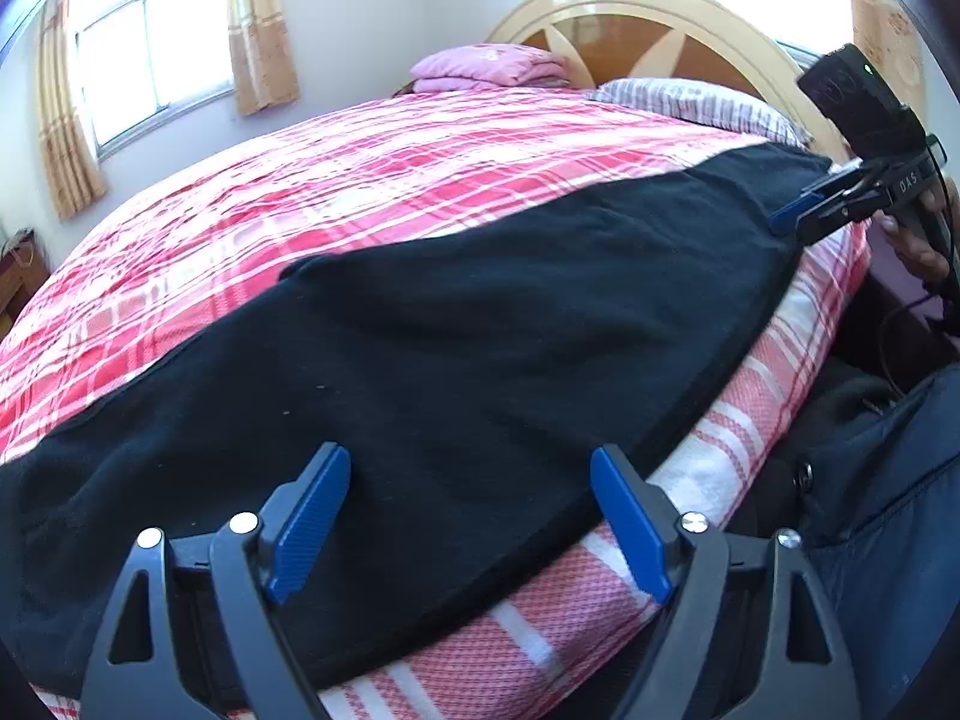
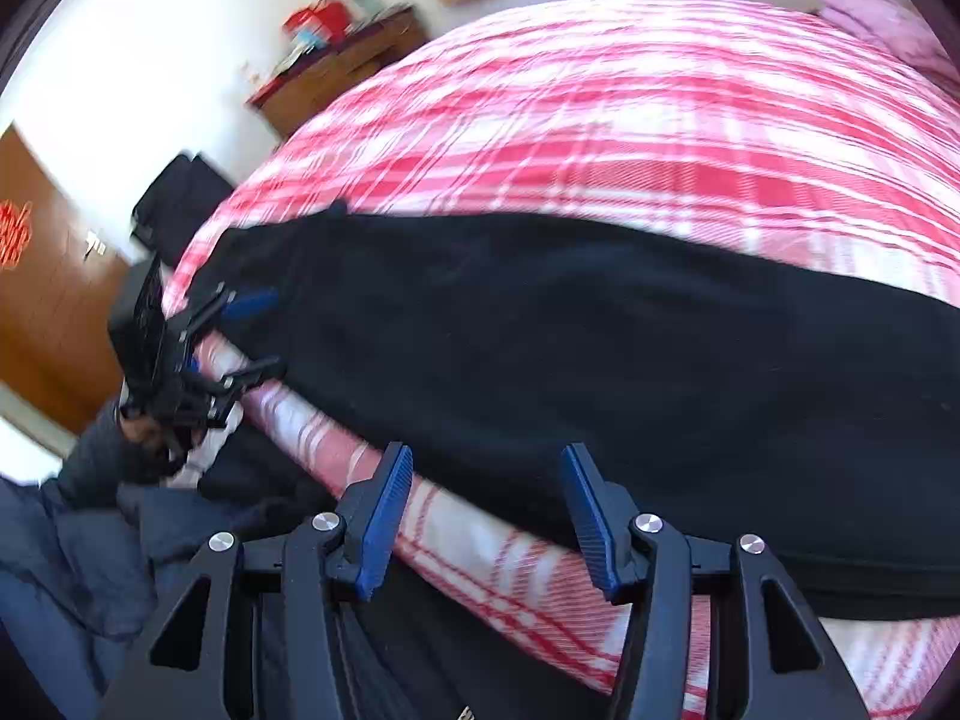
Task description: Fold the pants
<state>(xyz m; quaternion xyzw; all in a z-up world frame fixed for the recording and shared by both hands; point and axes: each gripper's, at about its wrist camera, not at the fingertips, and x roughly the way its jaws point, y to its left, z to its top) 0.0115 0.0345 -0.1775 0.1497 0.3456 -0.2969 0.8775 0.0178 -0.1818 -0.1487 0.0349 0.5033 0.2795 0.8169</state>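
Observation:
Black pants [image 1: 456, 330] lie stretched along the near edge of a bed with a red and white checked cover [image 1: 360, 180]. My left gripper [image 1: 471, 516] is open, its blue pads hovering over one end of the pants near the bed edge. In the right wrist view the pants [image 2: 600, 330] span the frame and my right gripper [image 2: 486, 510] is open just above their near edge. Each gripper shows in the other's view: the right one [image 1: 804, 219] at the far end of the pants, the left one [image 2: 249, 330] open at the other end.
A wooden headboard [image 1: 660, 18], a striped pillow [image 1: 690, 102] and a folded pink cloth [image 1: 492, 66] are at the bed's head. A wooden cabinet [image 2: 342, 72] stands by the wall. The person's dark clothing [image 1: 888, 480] is beside the bed.

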